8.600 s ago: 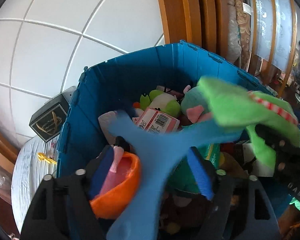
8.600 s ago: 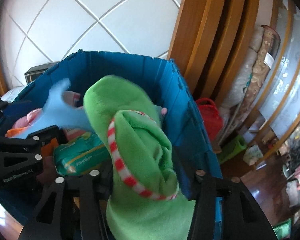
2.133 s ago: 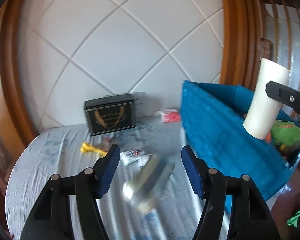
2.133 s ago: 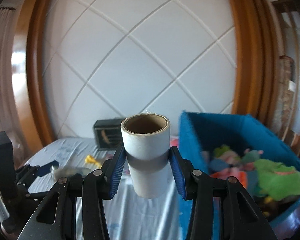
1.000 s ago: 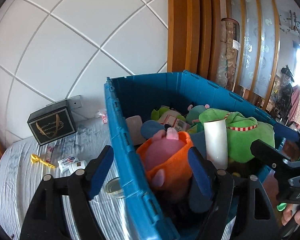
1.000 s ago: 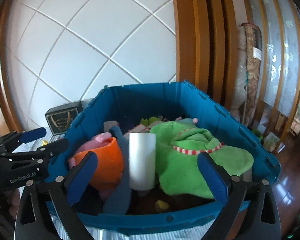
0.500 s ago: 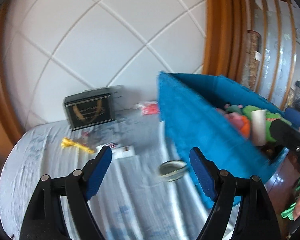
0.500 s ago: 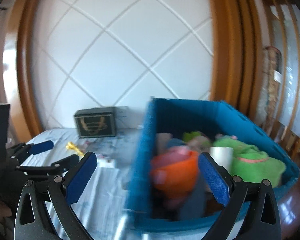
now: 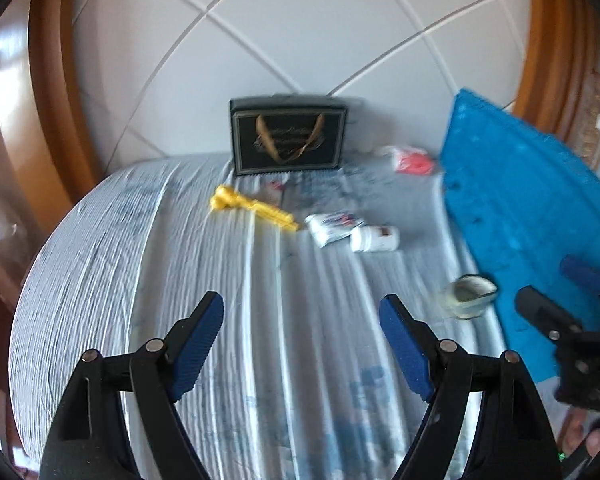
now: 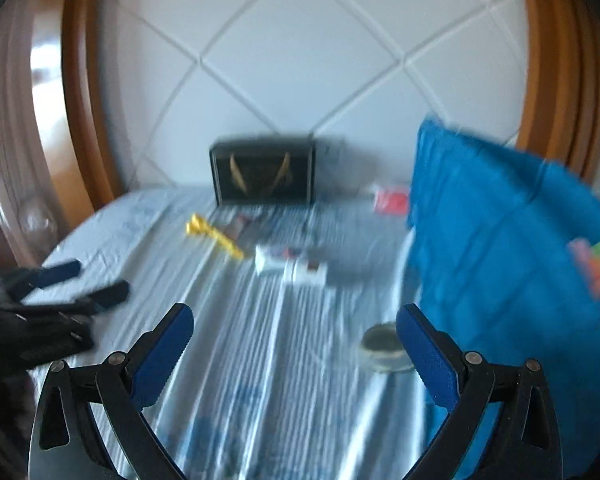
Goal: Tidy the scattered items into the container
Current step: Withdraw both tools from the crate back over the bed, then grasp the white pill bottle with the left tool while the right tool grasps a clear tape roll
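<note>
– What's ahead of your left fingers [image 9: 300, 340]?
– They're spread wide and empty over bare counter [image 9: 100, 260]. The bin [image 9: 520, 208] walls off the right; a jar [image 9: 466, 294] sits against it, and a bottle [image 9: 374, 238], tube [image 9: 332, 226] and yellow tool [image 9: 252, 206] lie further back.
– And the right?
– My right fingers [image 10: 296, 354] are parted too, holding nothing. It's blurred; the jar [image 10: 384, 346] is beside the bin [image 10: 500, 240], which the frame cuts off.

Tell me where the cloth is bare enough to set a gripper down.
The near-left stretch of the tablecloth is bare, from the yellow toy to the near edge. Crowded: the far middle by the black box, the tube, the white bottle, and the glass jar beside the blue bin.
</note>
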The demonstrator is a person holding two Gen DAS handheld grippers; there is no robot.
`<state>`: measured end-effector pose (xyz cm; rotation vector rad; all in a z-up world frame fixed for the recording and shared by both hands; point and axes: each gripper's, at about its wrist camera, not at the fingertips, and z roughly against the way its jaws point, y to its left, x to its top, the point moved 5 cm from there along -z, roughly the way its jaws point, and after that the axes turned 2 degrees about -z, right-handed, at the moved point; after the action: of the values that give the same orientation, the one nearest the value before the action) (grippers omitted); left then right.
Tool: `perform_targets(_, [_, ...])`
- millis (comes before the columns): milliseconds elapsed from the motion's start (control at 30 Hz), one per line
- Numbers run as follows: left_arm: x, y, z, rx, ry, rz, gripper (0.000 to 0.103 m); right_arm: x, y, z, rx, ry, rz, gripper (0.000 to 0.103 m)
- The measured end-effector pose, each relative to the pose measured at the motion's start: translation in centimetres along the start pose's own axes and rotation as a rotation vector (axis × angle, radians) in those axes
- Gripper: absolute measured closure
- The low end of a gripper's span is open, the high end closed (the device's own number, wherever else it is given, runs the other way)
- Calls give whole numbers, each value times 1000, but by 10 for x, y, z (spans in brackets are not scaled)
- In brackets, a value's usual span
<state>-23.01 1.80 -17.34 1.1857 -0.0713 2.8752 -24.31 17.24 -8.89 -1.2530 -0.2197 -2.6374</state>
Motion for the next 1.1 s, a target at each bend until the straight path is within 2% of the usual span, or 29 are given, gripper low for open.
perform_targets(167, [-2,3,-55,26,64,-3,23,-28,-33,-84,-4,146,-87,1])
perform_targets(233, [-6,-2,-74,5,88,-16,23,-39,-46,-110,-42,187,-86,13])
perform_targets(267, [-10,-5,-88,-2,108,-32,23,-45,-54,-124,-65,215,-93,26])
perform_targets(300, [-11,-6,-99,-4,126,-40,23,-51,-60,-136,-78,243,-103,31])
perform_targets(400, [-13,-11,-132,-48,168,-60,23,-62,-74,-162,-119,290,-113,32])
perform_targets(500, [-9,-21,-167,-69,216,-130,23,-66,-87,-181,-174,319,-136,32])
perform_targets(600, [-3,-28,-192,-105,228,-179,23,-72,-95,-204,-205,363,-161,33])
perform_targets(633, [0,-29,-200,-113,234,-188,23,-74,-96,-211,-212,378,-164,34])
perform_targets(700, [7,-37,-219,-139,238,-212,23,-79,-105,-227,-231,408,-201,45])
perform_targets(733, [11,-40,-226,-148,235,-223,23,-82,-112,-232,-239,423,-226,47])
perform_targets(800, [22,-52,-245,-165,228,-253,23,-83,-120,-239,-230,424,-263,54])
perform_targets(867, [29,-63,-261,-183,230,-274,23,-76,-119,-243,-220,400,-242,59])
perform_targets(1000, [38,-92,-294,-230,241,-298,23,-61,-120,-258,-184,360,-224,75])
perform_targets(1100, [44,-108,-304,-268,246,-277,23,-52,-121,-272,-181,334,-213,76])
